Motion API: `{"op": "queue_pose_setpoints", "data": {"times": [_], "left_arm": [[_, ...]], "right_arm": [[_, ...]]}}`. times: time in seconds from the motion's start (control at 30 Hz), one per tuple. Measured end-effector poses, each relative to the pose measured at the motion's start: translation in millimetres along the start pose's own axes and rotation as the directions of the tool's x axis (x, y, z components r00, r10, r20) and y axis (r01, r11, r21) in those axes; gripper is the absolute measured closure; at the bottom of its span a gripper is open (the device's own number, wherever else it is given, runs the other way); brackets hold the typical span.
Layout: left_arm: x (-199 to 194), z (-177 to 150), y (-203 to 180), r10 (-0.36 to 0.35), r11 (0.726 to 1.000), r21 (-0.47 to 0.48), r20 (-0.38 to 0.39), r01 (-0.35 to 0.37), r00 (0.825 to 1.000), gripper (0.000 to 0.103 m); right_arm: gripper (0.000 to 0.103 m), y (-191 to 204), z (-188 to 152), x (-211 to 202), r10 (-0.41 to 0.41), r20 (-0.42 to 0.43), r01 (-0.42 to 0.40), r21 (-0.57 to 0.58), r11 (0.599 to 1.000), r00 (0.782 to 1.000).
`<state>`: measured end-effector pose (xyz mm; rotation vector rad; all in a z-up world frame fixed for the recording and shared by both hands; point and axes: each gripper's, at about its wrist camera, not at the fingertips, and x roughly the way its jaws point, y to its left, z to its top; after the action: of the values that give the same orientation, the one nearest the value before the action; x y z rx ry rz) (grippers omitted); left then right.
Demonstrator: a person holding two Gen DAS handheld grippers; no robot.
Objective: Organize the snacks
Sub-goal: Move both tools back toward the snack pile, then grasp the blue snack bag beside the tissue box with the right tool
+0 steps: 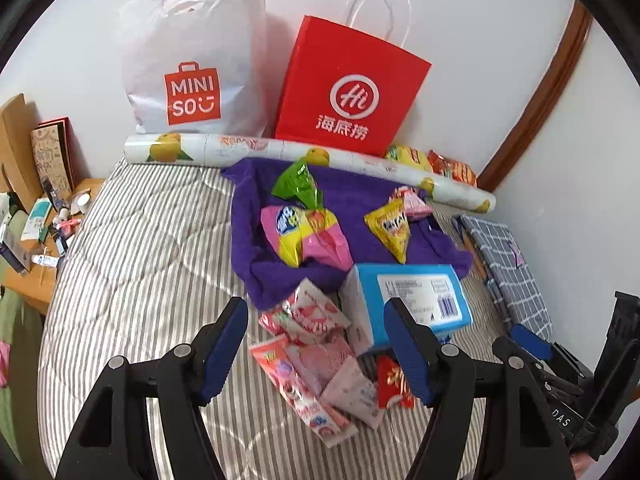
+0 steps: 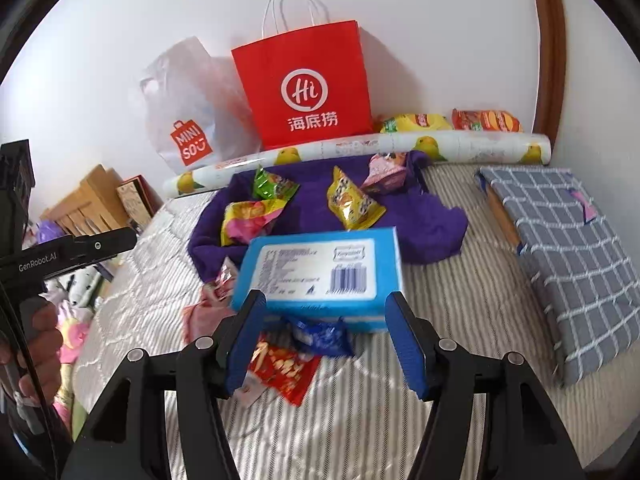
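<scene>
Both tongs hang released above the striped bed cover (image 1: pixel 132 248), nothing between their blue pads. Left gripper (image 1: pixel 316 348) hovers over a heap of pink snack packets (image 1: pixel 312 344) beside a blue box (image 1: pixel 416 296). Right gripper (image 2: pixel 326 344) sits above a red packet (image 2: pixel 284 368) and a dark blue wrapper (image 2: pixel 320 336), just in front of that box. Further back, a purple towel (image 1: pixel 256 256) carries green (image 1: pixel 298 184), pink-and-yellow (image 1: pixel 308 236) and yellow (image 1: pixel 390 228) packets, before a Miniso bag (image 1: pixel 192 80) and a red paper bag (image 1: pixel 348 92).
</scene>
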<state>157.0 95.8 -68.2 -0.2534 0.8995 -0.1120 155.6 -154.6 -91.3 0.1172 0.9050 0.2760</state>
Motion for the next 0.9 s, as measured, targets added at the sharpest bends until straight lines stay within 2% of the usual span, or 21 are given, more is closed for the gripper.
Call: {"op": "queue_pose_setpoints", "data": {"times": [0.27,0.47,0.77,0.9], "left_arm": [[4,-27,10,0.009,1.0,-0.018,-0.009,-0.009,1.0,0.034],[21,-44,26,0.016,0.999,-0.03,-0.028,-0.017,0.999,0.034],[39,-52,42,0.021,0.998,-0.05,-0.064,-0.024,0.998,0.034],[40,-55,47,0.019,0.998,-0.055,-0.071,-0.023,0.997,0.034]], "right_arm": [[0.042,5,-23,-1,0.008,0.024,-0.007,-0.026,1.0,1.0],[0.04,1,-39,34,0.018,-0.012,-0.019,-0.03,0.999,1.0],[0.038,4,-48,85,0.024,-0.077,-0.025,-0.002,1.0,0.997],[0.037,10,-47,93,0.007,-0.058,-0.007,-0.003,1.0,0.998]]}}
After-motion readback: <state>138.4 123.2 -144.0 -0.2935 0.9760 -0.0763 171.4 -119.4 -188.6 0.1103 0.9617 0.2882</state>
